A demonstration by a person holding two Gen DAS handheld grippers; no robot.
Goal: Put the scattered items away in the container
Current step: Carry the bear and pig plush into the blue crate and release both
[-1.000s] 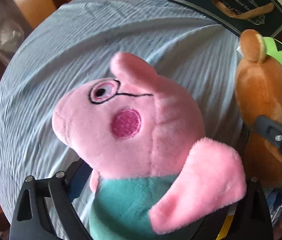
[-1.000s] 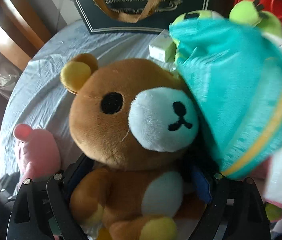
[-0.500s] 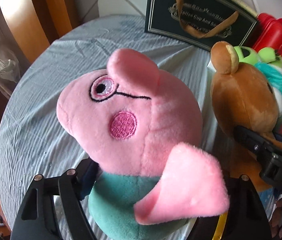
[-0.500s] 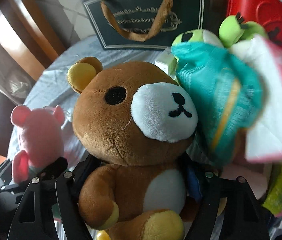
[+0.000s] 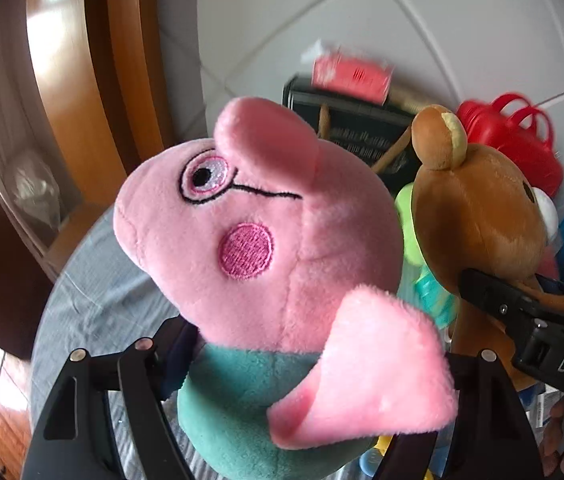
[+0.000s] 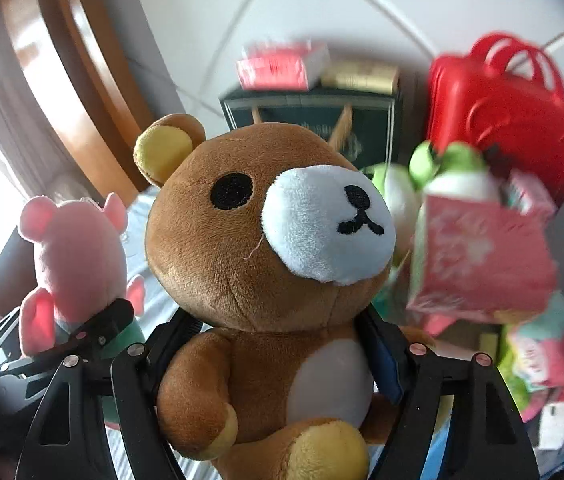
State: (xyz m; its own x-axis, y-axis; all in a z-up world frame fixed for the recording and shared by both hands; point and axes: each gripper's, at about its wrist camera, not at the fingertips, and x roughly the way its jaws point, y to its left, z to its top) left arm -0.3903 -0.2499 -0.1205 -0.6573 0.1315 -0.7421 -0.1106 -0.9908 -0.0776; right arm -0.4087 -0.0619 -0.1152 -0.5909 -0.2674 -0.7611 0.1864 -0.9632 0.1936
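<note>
Currently carrying: left gripper [image 5: 282, 380] is clasping pink pig [image 5: 258, 232], right gripper [image 6: 278, 376] is clasping brown bear [image 6: 258, 240]; next, probably lowering both into the container.

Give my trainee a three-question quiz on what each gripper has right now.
1. True or false: the left gripper is shut on the pink pig plush.
2. What does the right gripper hold? A) red plastic bag B) brown bear plush C) green frog plush
3. In the left wrist view, on which side of the pig is the bear?

Key:
1. True; its fingers squeeze the teal body.
2. B, the brown bear plush.
3. The right.
</note>
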